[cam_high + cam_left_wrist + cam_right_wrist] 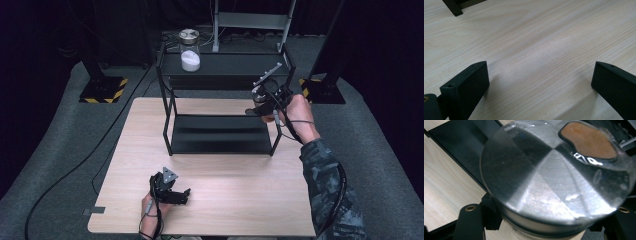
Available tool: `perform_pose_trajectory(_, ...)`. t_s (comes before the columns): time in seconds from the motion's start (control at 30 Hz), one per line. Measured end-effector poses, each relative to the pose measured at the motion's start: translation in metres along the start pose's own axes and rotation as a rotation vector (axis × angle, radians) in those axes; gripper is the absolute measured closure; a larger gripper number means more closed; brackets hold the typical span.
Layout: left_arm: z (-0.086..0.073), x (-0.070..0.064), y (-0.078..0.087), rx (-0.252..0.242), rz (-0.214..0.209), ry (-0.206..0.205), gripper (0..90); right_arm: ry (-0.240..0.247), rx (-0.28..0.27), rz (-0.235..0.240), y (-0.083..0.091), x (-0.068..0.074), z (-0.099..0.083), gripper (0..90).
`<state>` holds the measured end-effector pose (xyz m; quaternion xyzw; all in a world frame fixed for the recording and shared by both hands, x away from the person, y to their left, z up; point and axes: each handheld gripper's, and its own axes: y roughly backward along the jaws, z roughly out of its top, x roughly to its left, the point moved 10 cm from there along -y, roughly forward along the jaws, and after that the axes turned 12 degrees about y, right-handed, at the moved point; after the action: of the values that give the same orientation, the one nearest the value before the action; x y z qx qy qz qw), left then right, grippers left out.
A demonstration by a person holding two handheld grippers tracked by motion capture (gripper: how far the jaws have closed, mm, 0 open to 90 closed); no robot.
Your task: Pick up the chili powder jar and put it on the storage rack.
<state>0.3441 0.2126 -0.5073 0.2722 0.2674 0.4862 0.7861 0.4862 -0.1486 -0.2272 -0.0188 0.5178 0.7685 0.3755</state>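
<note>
The bench (225, 200) is pale wood with fine streaky grain. Both sets of tongs, left (186, 196) and right (252, 111), are black. The jar lid (554, 175) is brushed silver with an orange-brown patch. The rack (220, 135) is black; the sleeve (330, 190) is mottled blue-grey.

Light wood table (225, 200) carries a black two-tier metal rack (220, 135). A glass jar of white powder (190, 52), metal lid on, stands on the rack's top shelf, left end. Grey carpet floor (45, 150) around.

Two jars (190, 50) (554, 177), one black rack (220, 75), one table (240, 200).
</note>
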Motion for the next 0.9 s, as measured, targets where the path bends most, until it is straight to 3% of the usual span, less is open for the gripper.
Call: perform_pose_trajectory(0.9,0.0,0.0,0.0,0.0,0.0,0.0,0.8,0.004,-0.034,-0.065,0.031,-0.014,0.018,31.5)
